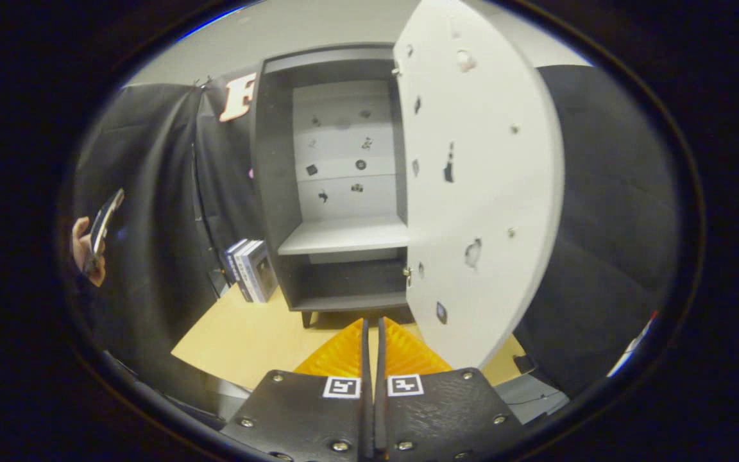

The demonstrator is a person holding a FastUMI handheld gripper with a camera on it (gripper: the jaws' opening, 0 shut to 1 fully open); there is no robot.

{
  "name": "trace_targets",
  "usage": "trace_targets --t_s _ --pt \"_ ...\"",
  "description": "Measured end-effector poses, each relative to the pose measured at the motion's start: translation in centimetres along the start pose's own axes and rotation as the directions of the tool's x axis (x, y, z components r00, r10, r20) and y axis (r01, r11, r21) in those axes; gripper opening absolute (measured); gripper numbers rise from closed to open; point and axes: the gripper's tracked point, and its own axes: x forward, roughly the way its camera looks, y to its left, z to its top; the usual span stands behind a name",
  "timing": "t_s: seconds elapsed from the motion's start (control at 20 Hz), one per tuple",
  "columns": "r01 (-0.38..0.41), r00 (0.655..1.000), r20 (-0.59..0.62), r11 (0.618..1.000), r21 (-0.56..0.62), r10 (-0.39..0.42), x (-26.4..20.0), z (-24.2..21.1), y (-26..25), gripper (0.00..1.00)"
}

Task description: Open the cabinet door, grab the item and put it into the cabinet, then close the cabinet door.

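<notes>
A dark grey cabinet [273,192] stands on the wooden table [241,340], straight ahead of my fingers. Its white door [478,192] is swung wide open to the right, the door's lower edge close beside my right finger. Inside, a pale shelf [344,234] is bare, with a pale back panel behind it. Several upright books [251,269] lean beside the cabinet's left wall on the table. My gripper [373,321] is shut, the two fingers pressed together with nothing between them, just short of the cabinet's base.
Black cloth hangs to the left and right of the cabinet. A person's hand [84,250] holding a dark device [105,224] is at the far left. The table's front edge lies below my fingers on the left.
</notes>
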Motion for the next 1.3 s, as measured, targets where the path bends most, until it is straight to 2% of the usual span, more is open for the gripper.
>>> trace_targets --t_s 0.1,0.2,0.35,0.45,0.7,0.9,1.15,1.2,1.3 --pt "-0.044 0.998 -0.034 0.999 -0.012 0.043 1.7 -1.8 2.0 0.08" --pt "-0.08 0.992 -0.096 0.997 -0.005 0.079 4.4 -4.7 3.4 0.3" --pt "-0.115 0.976 -0.187 0.993 -0.024 0.109 8.4 -9.1 4.2 0.36" --pt "-0.142 0.958 -0.259 0.988 -0.059 0.122 10.8 -12.1 4.4 0.37" --pt "-0.237 0.902 -0.398 0.963 -0.132 0.167 15.6 -17.7 6.1 0.56" --pt "-0.285 0.853 -0.498 0.938 -0.195 0.156 18.5 -21.8 6.6 0.56" --pt "-0.344 0.781 -0.6 0.922 -0.179 0.175 19.7 -25.6 7.4 0.56" --pt "-0.348 0.774 -0.61 0.919 -0.186 0.17 19.6 -25.9 7.5 0.5" --pt "-0.359 0.767 -0.621 0.911 -0.202 0.165 20.0 -26.9 7.7 0.5"
